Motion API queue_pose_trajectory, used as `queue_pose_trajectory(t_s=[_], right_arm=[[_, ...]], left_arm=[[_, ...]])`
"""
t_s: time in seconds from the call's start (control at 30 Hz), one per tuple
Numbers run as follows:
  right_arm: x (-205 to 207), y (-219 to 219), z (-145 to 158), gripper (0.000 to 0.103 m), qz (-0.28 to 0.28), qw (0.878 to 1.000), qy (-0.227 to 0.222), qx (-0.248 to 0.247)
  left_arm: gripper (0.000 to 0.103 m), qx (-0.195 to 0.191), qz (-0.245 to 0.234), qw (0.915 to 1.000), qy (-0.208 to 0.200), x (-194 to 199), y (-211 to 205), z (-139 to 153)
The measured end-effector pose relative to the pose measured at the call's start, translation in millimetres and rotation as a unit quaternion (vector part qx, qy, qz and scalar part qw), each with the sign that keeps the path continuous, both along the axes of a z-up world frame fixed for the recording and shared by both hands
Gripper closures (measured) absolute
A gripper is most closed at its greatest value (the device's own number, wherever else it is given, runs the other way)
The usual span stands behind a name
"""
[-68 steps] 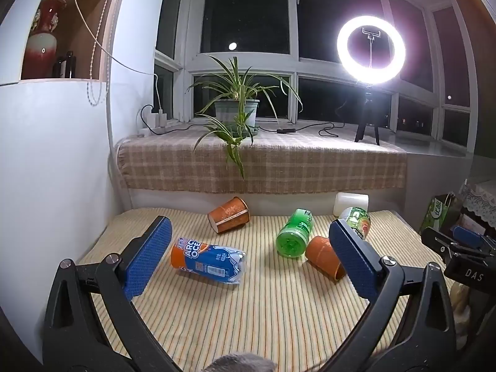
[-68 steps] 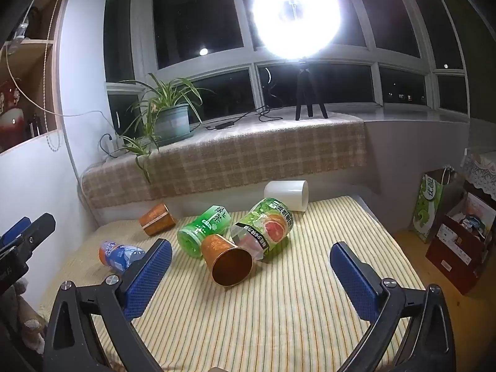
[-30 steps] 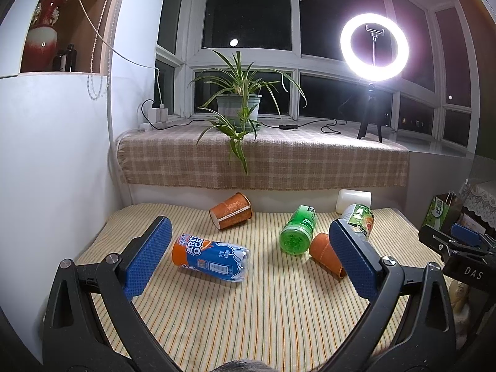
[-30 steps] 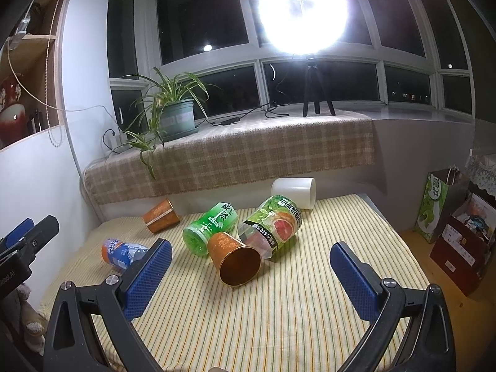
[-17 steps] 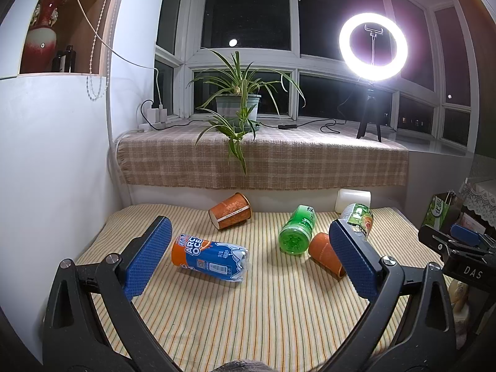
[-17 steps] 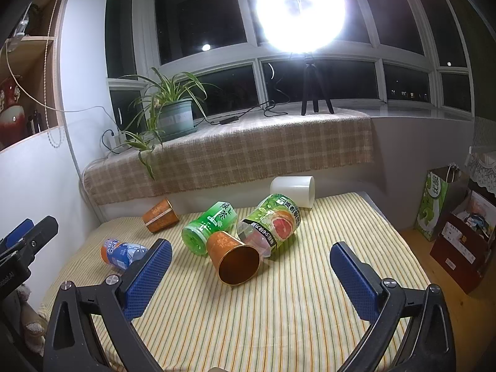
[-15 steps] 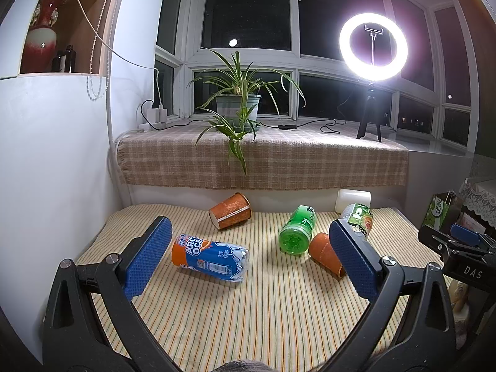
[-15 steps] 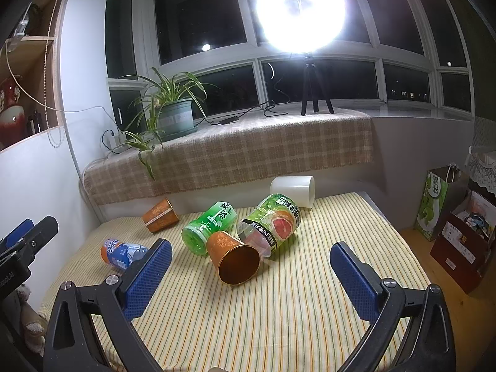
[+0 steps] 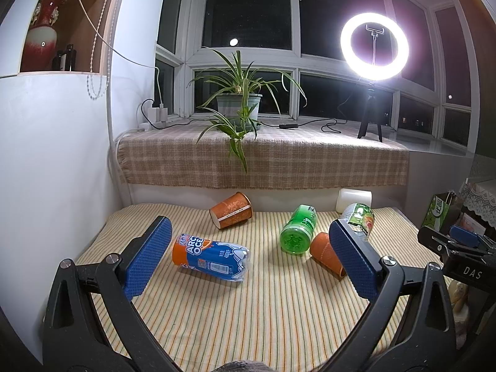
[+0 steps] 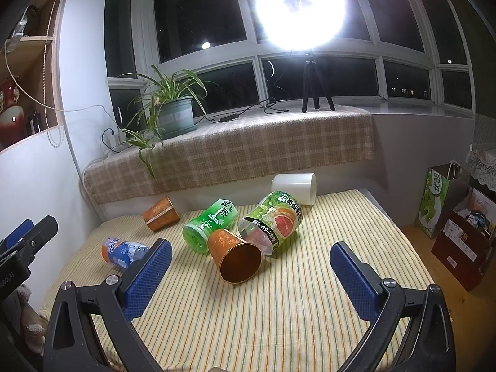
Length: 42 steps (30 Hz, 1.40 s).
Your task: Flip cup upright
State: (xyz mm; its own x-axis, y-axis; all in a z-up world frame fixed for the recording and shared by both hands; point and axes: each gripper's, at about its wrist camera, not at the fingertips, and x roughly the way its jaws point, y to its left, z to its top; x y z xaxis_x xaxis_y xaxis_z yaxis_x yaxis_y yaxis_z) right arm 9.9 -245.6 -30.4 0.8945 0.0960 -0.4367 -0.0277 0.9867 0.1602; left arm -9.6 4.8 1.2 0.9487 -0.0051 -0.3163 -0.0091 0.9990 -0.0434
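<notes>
Several cups lie on their sides on the striped table. An orange paper cup (image 10: 234,255) lies in the middle with its mouth towards me; it also shows in the left wrist view (image 9: 324,252), partly behind a pad. A second orange cup (image 9: 231,210) (image 10: 161,214) lies at the back left. A white cup (image 10: 294,187) (image 9: 353,199) lies at the back. My left gripper (image 9: 248,260) is open and empty above the near table. My right gripper (image 10: 251,274) is open and empty, just short of the middle orange cup.
A blue and orange cup (image 9: 210,257) (image 10: 122,252), a green cup (image 9: 297,232) (image 10: 210,224) and a grapefruit-print cup (image 10: 272,220) (image 9: 359,218) also lie on the table. A checked sill (image 9: 263,161) with a plant (image 9: 238,108) and ring light (image 9: 373,46) stands behind. Bags (image 10: 443,198) stand on the floor at right.
Both views have shifted slightly since the earliest frames. Over the last half second nothing has visibly moved, and both grippers stay open.
</notes>
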Motion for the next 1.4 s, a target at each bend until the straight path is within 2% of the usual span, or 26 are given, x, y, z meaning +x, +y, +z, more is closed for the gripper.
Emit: queue_pose_trajectory(t_s=[0.6,0.87,1.17,1.4], right_arm=[[3,10,0,0.000,0.005,1.000,0.006,0.001],[16,21,-1,0.000,0.020,1.000,0.015,0.012],[62,60,-4,0.000,0.069,0.994,0.054,0.070],[124,100,-21,0.000,0.102,0.976,0.124,0.145]], left_arm=[[0.000,0.000,0.000,1.0000,0.001,1,0,-2],[0.000,0.000,0.009,0.9999,0.007,4,16,-20],[0.000,0.001,0.041,0.9988,0.026,-3,49,-28],[0.000,-0.003,0.072,0.9964,0.046,-12,84,-38]])
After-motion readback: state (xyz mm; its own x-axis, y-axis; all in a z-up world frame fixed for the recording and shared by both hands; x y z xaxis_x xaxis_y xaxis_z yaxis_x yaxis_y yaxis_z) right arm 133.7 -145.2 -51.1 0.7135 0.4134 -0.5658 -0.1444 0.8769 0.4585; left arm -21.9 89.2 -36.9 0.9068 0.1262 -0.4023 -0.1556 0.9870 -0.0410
